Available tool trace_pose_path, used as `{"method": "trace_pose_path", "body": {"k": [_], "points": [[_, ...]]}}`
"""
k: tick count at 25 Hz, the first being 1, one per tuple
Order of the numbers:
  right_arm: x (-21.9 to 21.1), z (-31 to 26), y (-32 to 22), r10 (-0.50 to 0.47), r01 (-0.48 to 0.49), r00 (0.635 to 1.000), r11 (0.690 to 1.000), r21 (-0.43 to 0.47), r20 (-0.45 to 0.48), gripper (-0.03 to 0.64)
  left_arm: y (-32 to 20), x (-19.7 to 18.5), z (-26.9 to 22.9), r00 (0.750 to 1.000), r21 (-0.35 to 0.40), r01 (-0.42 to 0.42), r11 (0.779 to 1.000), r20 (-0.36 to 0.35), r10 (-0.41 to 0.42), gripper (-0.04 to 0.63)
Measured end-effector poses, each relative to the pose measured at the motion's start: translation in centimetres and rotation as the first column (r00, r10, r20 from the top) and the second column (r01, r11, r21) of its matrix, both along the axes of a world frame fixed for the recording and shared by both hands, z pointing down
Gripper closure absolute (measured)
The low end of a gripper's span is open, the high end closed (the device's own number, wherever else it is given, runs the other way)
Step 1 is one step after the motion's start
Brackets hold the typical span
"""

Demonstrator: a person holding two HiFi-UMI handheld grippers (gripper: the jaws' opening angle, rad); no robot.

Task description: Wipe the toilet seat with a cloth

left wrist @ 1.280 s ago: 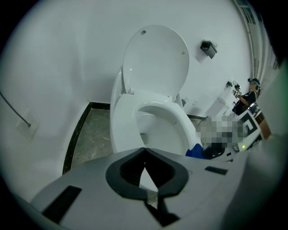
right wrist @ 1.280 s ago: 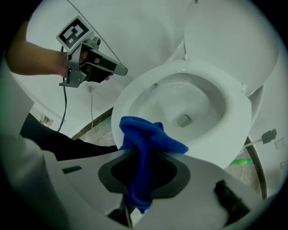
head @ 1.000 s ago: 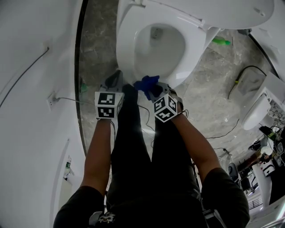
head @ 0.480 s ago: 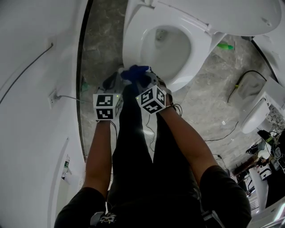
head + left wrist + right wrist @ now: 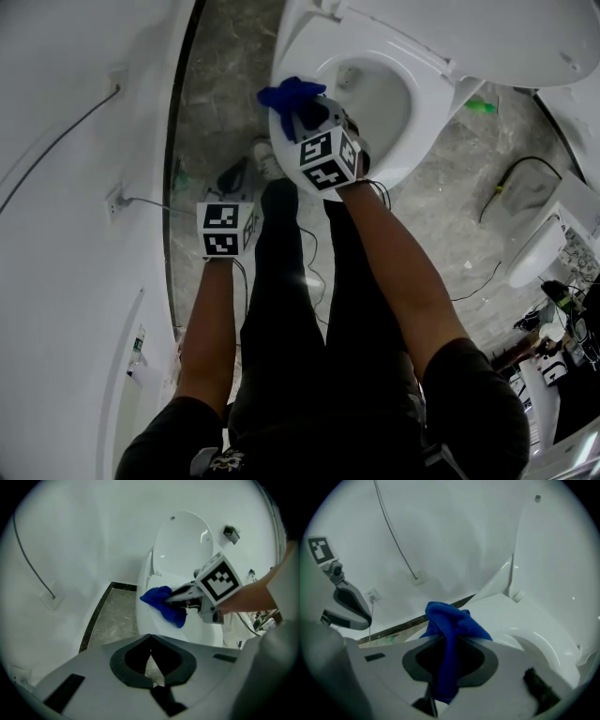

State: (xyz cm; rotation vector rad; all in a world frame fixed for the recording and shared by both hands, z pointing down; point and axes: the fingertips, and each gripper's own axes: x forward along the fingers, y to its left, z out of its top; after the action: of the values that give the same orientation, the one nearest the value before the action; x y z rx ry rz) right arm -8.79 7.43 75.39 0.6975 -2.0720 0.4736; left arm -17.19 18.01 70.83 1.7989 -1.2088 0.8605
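The white toilet seat point(image 5: 424, 120) rings the bowl, and its lid point(image 5: 487, 37) is raised. A blue cloth point(image 5: 289, 94) lies bunched on the seat's left rim, with my right gripper point(image 5: 306, 114) shut on it. In the right gripper view the cloth point(image 5: 450, 625) hangs between the jaws of that gripper point(image 5: 447, 667), over the seat point(image 5: 501, 616). My left gripper point(image 5: 234, 176) hangs lower left, beside the bowl and above the floor. Its jaws point(image 5: 150, 657) are shut with nothing in them. From there I see the cloth point(image 5: 164, 604) pressed on the rim.
A white wall runs along the left with a socket and cable point(image 5: 114, 202). The person's black-clad legs stand in front of the bowl. A green bottle point(image 5: 480, 106) lies right of the toilet. Cables cross the marble floor, and another white fixture point(image 5: 544, 234) stands at the right.
My right gripper has carried the blue cloth from the front of the seat rim up along its left side. The left gripper has stayed put.
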Motion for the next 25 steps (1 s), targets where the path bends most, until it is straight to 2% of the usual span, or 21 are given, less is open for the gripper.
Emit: {"method": "trace_pose_path", "body": {"k": [7,12,15,17,21,25], "points": [[0.4,-0.4,-6.9,0.042,-0.04,0.999,0.996,0.082,-0.022,0.543,-0.2,0.0,0.0,1.0,0.005,-0.012,1.0,-0.001,0.012,0.584],[1.6,-0.7,-9.8,0.077,-0.071,0.996,0.99,0.123,-0.043,0.543,-0.4,-0.8,0.1,1.0,0.004,-0.009,1.0,0.011,0.009,0.584],[2.8,-0.9,-11.1,0.13,-0.123,0.99,0.985,0.125,-0.051,0.543,-0.8,-1.0,0.0,1.0,0.011,-0.013,1.0,0.013,0.013,0.584],[3.0,-1.5,-11.3,0.171,-0.167,0.985,0.978,0.124,-0.018,0.543,-1.2,-1.1,-0.2,1.0,0.021,-0.016,1.0,0.009,0.016,0.586],[3.4,-5.5,-10.0,0.224,-0.24,0.969,0.953,0.184,0.102,0.543,-2.3,-0.6,-1.5,1.0,0.047,-0.002,0.999,-0.019,0.003,0.584],[5.1,-11.3,-6.2,0.322,-0.365,0.922,0.909,0.202,0.215,0.543,-3.5,-0.1,-5.3,0.999,0.111,-0.009,0.994,-0.038,0.013,0.585]]}}
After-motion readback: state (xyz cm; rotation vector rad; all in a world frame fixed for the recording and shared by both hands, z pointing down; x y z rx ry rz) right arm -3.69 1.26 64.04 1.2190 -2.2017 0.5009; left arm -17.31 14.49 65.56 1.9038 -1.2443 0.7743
